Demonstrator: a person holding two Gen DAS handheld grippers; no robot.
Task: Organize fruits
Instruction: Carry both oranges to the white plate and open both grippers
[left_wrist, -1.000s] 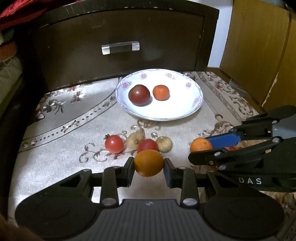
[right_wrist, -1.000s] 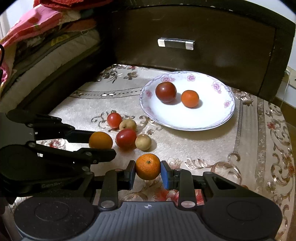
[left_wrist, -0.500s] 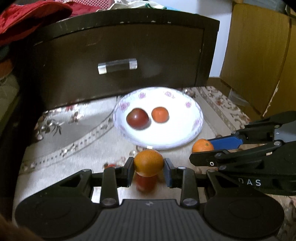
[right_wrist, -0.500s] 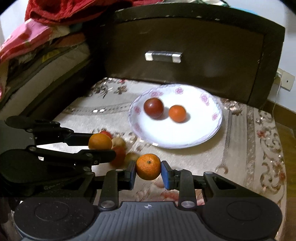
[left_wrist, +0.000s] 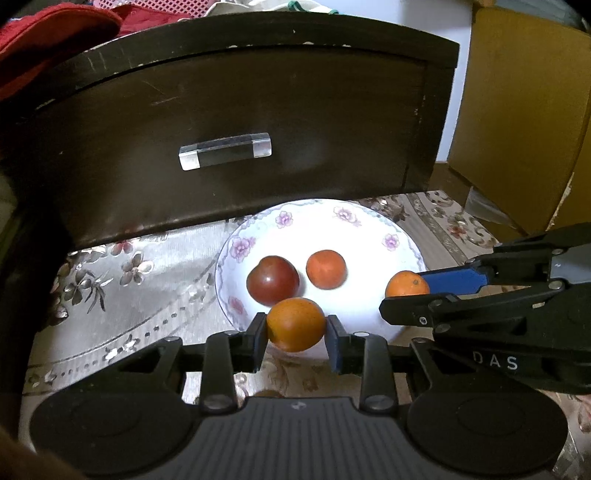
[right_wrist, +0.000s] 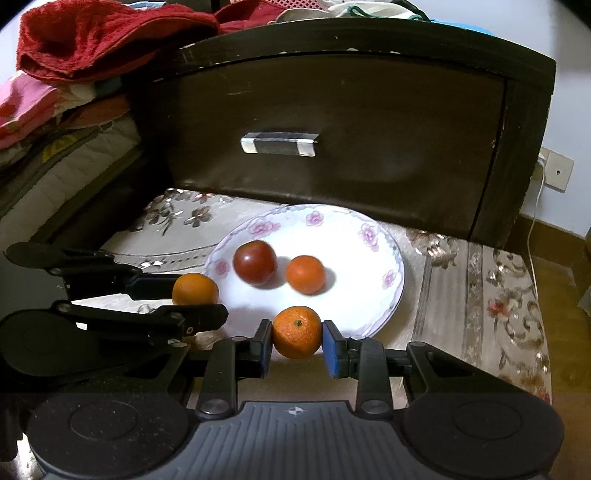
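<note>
A white flowered plate (left_wrist: 369, 221) (right_wrist: 384, 258) lies on the patterned cloth and holds a dark red tomato (left_wrist: 272, 280) (right_wrist: 255, 263) and a small orange fruit (left_wrist: 326, 268) (right_wrist: 306, 274). My left gripper (left_wrist: 296, 334) (right_wrist: 195, 299) is shut on an orange fruit (left_wrist: 295, 325) (right_wrist: 195, 288), held over the plate's near left rim. My right gripper (right_wrist: 297, 343) (left_wrist: 410, 295) is shut on a mandarin with a green stem spot (right_wrist: 297, 331) (left_wrist: 405, 283), held over the plate's near right part.
A dark wooden drawer front (left_wrist: 236, 122) with a clear handle (left_wrist: 225, 150) stands right behind the plate. Yellow cardboard boxes (left_wrist: 524, 110) stand at the right. Red cloth and bedding (right_wrist: 74, 74) pile at the left. A wall socket (right_wrist: 557, 171) is at the far right.
Both grippers have lifted their fruits off the cloth and carried them forward over the plate. The loose fruits on the cloth have dropped out of view below the grippers.
</note>
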